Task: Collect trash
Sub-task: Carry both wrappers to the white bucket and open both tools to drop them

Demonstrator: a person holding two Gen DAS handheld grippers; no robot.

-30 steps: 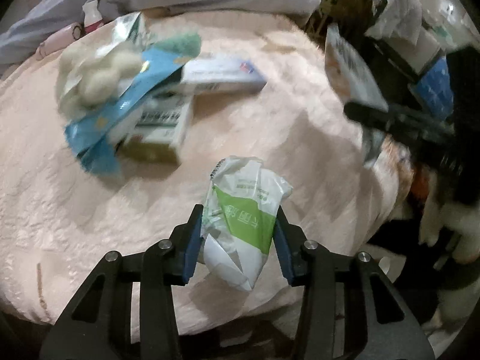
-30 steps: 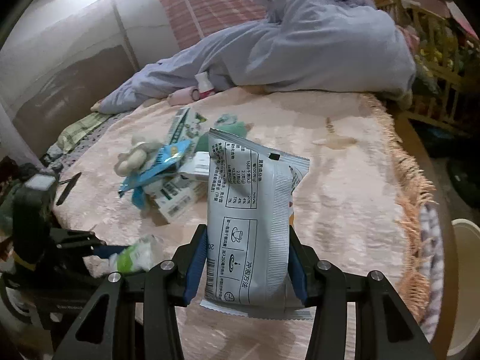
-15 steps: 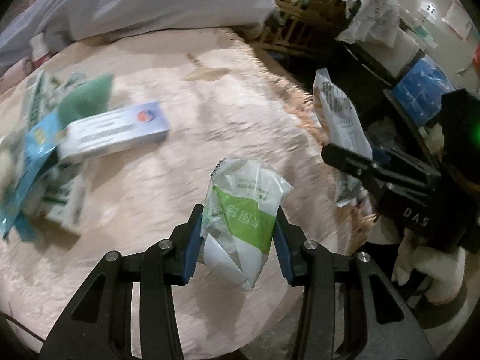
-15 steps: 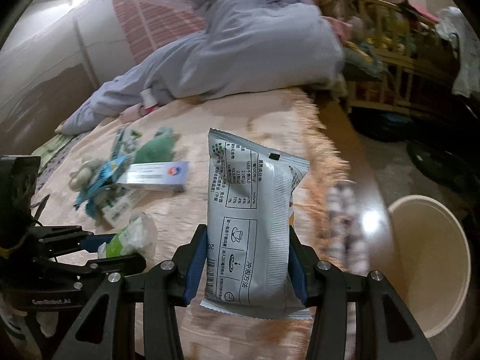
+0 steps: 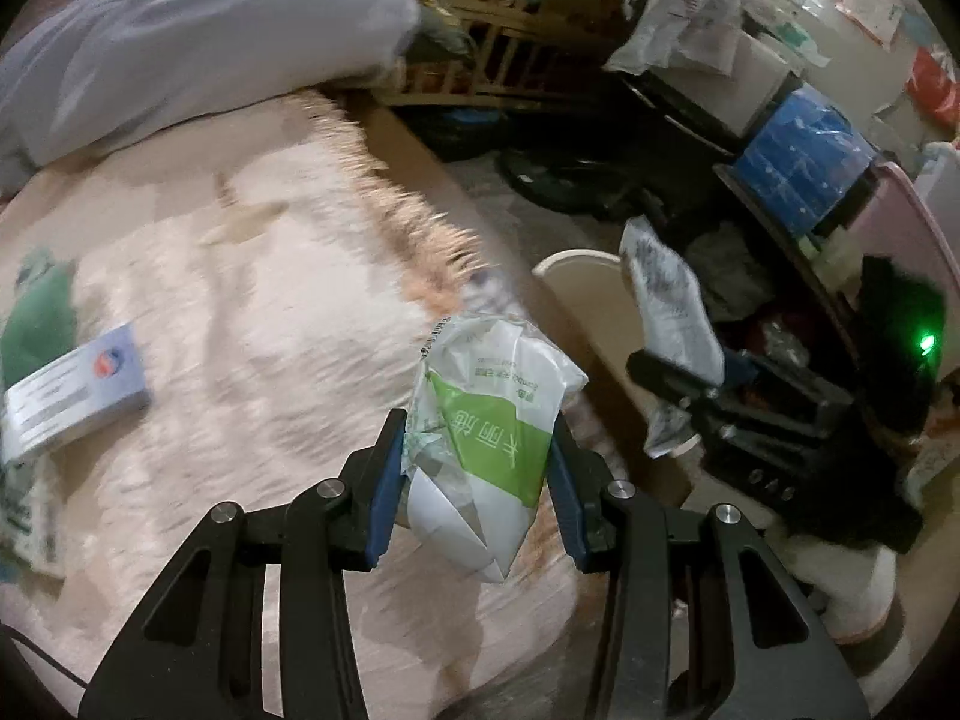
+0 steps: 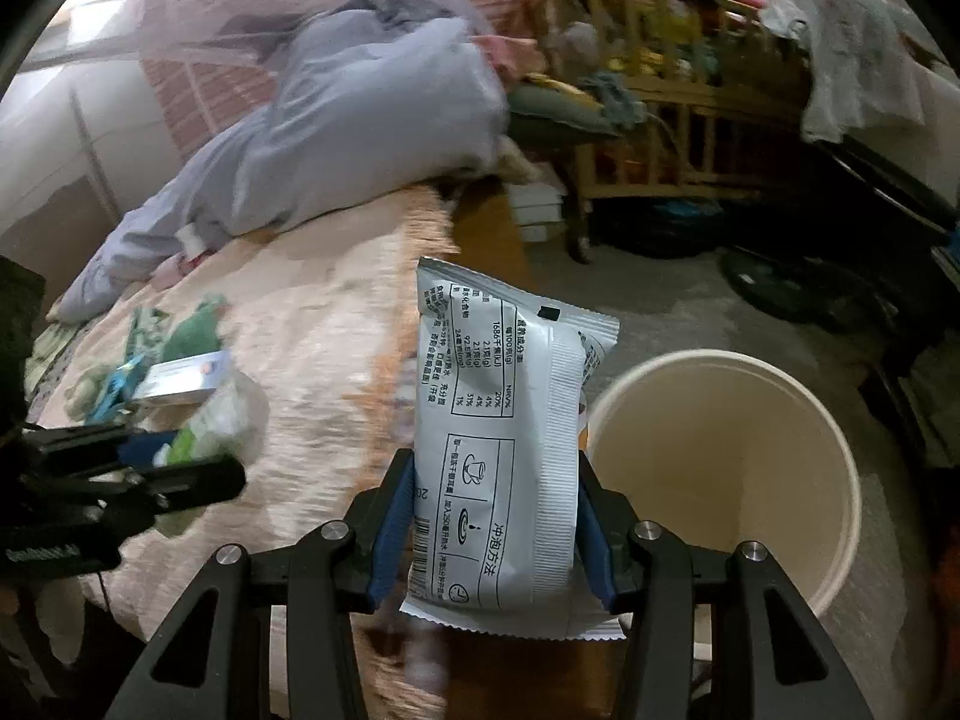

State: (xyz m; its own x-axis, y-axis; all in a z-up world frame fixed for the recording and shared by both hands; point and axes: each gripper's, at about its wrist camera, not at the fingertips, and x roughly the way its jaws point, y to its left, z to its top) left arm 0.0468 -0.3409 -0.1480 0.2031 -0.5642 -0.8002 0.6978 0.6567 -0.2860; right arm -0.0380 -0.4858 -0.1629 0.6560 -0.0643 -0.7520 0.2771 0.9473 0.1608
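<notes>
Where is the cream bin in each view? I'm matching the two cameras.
Left wrist: the cream bin sits centre-right, mostly hidden behind the grey sachet.
Right wrist: cream bin at lower right, fully open to view.
Shared landmark: the blue-and-white box on the bed.

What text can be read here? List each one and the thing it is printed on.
"冲泡方法": white packet in the right gripper.
"1686千焦(kJ)", "20%": its nutrition table; the smaller print is too fine to read.
Green-and-white wrapper in the left gripper: large white characters, upside down, not surely readable.
Box on the bed: blurred.
</notes>
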